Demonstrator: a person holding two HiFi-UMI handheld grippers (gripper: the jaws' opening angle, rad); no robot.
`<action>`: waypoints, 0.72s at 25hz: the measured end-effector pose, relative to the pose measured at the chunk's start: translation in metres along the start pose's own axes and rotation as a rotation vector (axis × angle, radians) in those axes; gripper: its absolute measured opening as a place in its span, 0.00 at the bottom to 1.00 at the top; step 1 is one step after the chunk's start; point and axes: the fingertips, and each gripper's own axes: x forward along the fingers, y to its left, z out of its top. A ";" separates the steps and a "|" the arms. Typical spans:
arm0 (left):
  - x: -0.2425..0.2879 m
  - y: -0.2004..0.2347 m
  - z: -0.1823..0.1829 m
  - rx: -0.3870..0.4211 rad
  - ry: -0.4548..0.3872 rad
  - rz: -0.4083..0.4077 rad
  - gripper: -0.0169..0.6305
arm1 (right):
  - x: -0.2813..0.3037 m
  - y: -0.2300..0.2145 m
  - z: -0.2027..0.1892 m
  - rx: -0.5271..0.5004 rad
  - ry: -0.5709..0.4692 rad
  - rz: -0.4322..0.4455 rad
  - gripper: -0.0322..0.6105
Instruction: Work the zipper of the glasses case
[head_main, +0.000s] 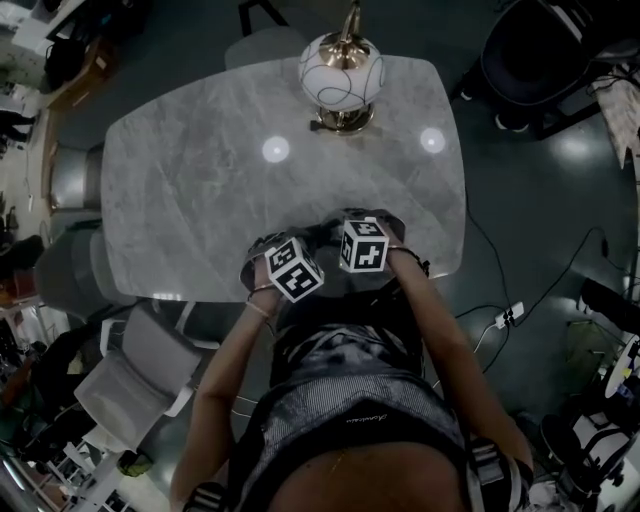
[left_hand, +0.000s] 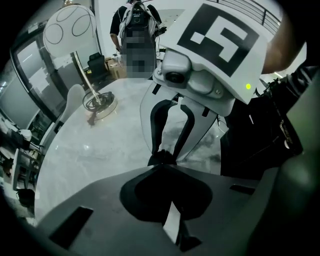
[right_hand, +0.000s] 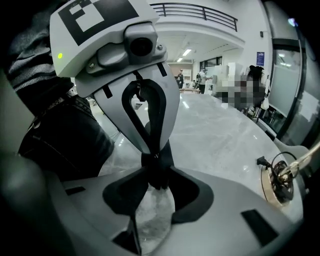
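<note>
- Though the marker cubes hide what lies under them, the head view shows the left gripper (head_main: 312, 262) and the right gripper (head_main: 346, 250) tip to tip. They are above the edge of the table (head_main: 200, 200) farthest from the lamp (head_main: 342, 75).
- Around them, a grey chair (head_main: 140, 375) stands well away from the lamp on the person's left. A second chair (head_main: 262, 40) sits just behind the lamp, and a black office chair (head_main: 530, 60) stands off to its right. A power strip (head_main: 508, 316) lies on the floor.
- In the left gripper view, the left jaws are pressed together on a small dark piece, all that shows of the glasses case (left_hand: 161, 159). I cannot make out its zipper.
- The right gripper pinches that same piece from the opposite side, and its white body blocks much of the table behind. The lamp stands apart at the upper left, and an onlooker (left_hand: 135, 20) stands beyond it. Dark clothing (left_hand: 260, 130) fills the right.
- In the right gripper view, the right jaws are closed on the dark piece, with bare tabletop showing through the gap below the tips.
- The left gripper clamps the piece from the far side. The lamp's base (right_hand: 277, 182) sits near the right edge, well apart.
</note>
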 end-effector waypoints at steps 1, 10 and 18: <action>0.001 0.000 0.000 0.000 0.000 -0.004 0.04 | 0.001 0.000 0.000 -0.003 0.000 0.001 0.32; 0.011 0.004 0.013 0.030 -0.005 -0.008 0.04 | 0.001 -0.007 0.002 0.028 -0.023 0.008 0.33; -0.024 0.021 0.019 -0.321 -0.358 -0.118 0.04 | -0.014 -0.021 -0.009 0.183 -0.093 -0.114 0.53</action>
